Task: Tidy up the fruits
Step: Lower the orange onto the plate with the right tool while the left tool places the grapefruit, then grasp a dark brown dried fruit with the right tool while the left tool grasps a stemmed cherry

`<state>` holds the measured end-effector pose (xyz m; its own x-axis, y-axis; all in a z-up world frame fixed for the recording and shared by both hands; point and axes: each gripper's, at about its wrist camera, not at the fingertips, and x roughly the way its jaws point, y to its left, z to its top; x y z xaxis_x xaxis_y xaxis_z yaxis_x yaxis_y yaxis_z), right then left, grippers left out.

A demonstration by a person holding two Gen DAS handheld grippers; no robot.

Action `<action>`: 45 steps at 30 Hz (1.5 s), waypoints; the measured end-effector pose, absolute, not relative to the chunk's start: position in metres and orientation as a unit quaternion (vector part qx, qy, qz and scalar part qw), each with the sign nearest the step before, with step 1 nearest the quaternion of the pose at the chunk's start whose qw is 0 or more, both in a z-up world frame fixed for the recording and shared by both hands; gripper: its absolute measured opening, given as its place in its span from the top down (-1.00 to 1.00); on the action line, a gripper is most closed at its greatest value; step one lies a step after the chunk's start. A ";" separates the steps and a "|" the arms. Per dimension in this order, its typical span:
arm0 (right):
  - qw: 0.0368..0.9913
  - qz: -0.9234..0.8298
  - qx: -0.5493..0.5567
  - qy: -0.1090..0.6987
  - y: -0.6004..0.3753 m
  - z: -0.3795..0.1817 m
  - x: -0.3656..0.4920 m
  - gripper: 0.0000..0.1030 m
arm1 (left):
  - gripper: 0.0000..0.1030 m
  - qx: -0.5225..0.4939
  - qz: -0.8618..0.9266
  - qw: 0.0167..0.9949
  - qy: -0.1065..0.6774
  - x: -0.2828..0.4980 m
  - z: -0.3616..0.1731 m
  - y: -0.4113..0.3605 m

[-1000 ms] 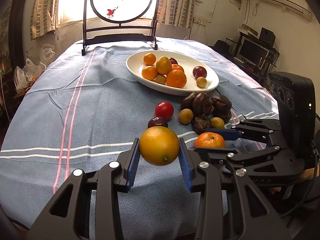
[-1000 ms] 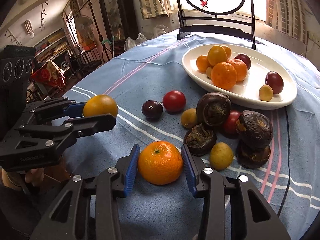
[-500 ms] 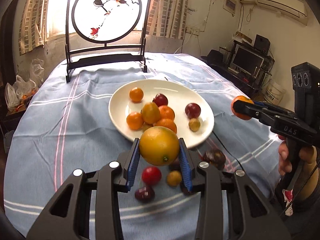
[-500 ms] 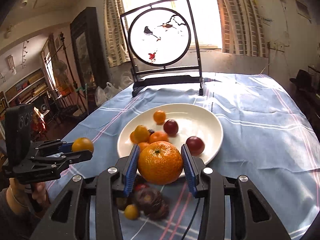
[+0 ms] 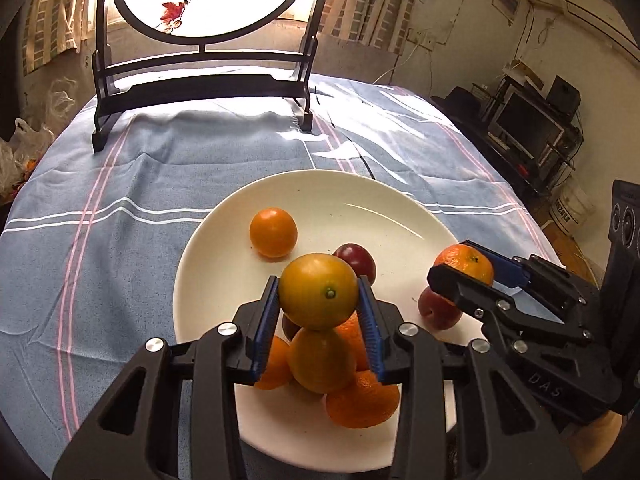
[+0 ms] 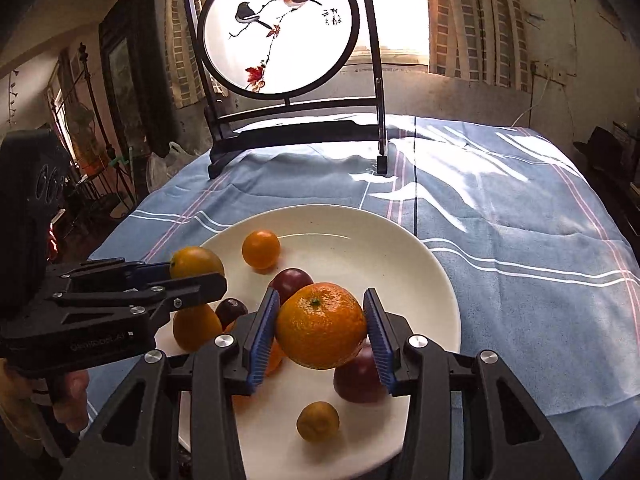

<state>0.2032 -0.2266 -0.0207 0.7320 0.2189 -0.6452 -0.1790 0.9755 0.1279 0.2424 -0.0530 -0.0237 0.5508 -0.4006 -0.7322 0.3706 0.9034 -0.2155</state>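
Note:
My left gripper (image 5: pixel 318 312) is shut on a yellow-orange citrus (image 5: pixel 318 290) and holds it above the white plate (image 5: pixel 384 208). My right gripper (image 6: pixel 322 330) is shut on a mandarin (image 6: pixel 320 326), also above the plate (image 6: pixel 360 232). Each gripper shows in the other view: the right one (image 5: pixel 464 270) with its mandarin at the plate's right side, the left one (image 6: pixel 192 270) with its citrus at the plate's left side. On the plate lie several oranges (image 5: pixel 273 232) and dark red plums (image 6: pixel 291 282), piled under the grippers.
A round painted screen on a black stand (image 6: pixel 280 28) stands at the far edge of the table. The blue striped tablecloth (image 5: pixel 120 200) spreads around the plate. Shelves and a monitor (image 5: pixel 524 120) stand off to the right of the table.
Both grippers have carried their fruits forward from the cloth to over the plate and lower toward it. The loose fruits on the cloth have passed out of view.

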 end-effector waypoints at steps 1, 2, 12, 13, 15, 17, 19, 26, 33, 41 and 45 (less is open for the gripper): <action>0.932 0.103 0.025 0.348 -0.226 -0.020 0.200 0.14 | 0.11 -0.017 -0.216 0.883 0.415 0.242 -0.022 -0.052; 0.933 0.099 0.021 0.344 -0.227 -0.019 0.197 0.14 | -0.12 -0.016 -0.212 0.888 0.408 0.239 -0.019 -0.049; 0.948 0.095 0.017 0.302 -0.243 0.007 0.154 -0.27 | -0.33 -0.012 -0.209 0.897 0.390 0.181 -0.009 -0.019; 0.948 0.099 0.025 0.301 -0.246 0.009 0.147 -0.27 | -0.33 -0.006 -0.212 0.895 0.391 0.170 -0.012 -0.015; 0.946 0.108 0.030 0.303 -0.250 0.008 0.130 -0.27 | -0.33 0.013 -0.215 0.893 0.395 0.146 -0.019 -0.006; 0.945 0.117 0.030 0.303 -0.252 0.004 0.108 -0.27 | -0.33 0.031 -0.220 0.889 0.400 0.123 -0.028 0.004; 0.943 0.123 0.032 0.307 -0.256 -0.004 0.085 -0.27 | -0.33 0.051 -0.220 0.883 0.411 0.105 -0.040 0.012; 0.934 0.131 0.037 0.331 -0.257 -0.035 0.034 -0.27 | 0.03 0.103 -0.211 0.872 0.430 0.087 -0.071 0.014; 0.925 0.139 0.040 0.352 -0.253 -0.051 0.020 -0.23 | 0.47 0.110 -0.218 0.867 0.434 0.091 -0.081 -0.003; 0.914 0.173 -0.003 0.367 -0.225 -0.058 0.017 0.03 | 0.50 0.061 -0.222 0.881 0.414 0.069 -0.073 0.014; 0.914 0.171 -0.012 0.368 -0.216 -0.056 0.028 0.03 | 0.50 0.048 -0.231 0.883 0.407 0.059 -0.067 0.017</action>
<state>0.0281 -0.2159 -0.0561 0.6709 0.3032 -0.6767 -0.3203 0.9415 0.1043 0.0590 0.0174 -0.0668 0.5625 -0.3687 -0.7400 0.4471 0.8886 -0.1028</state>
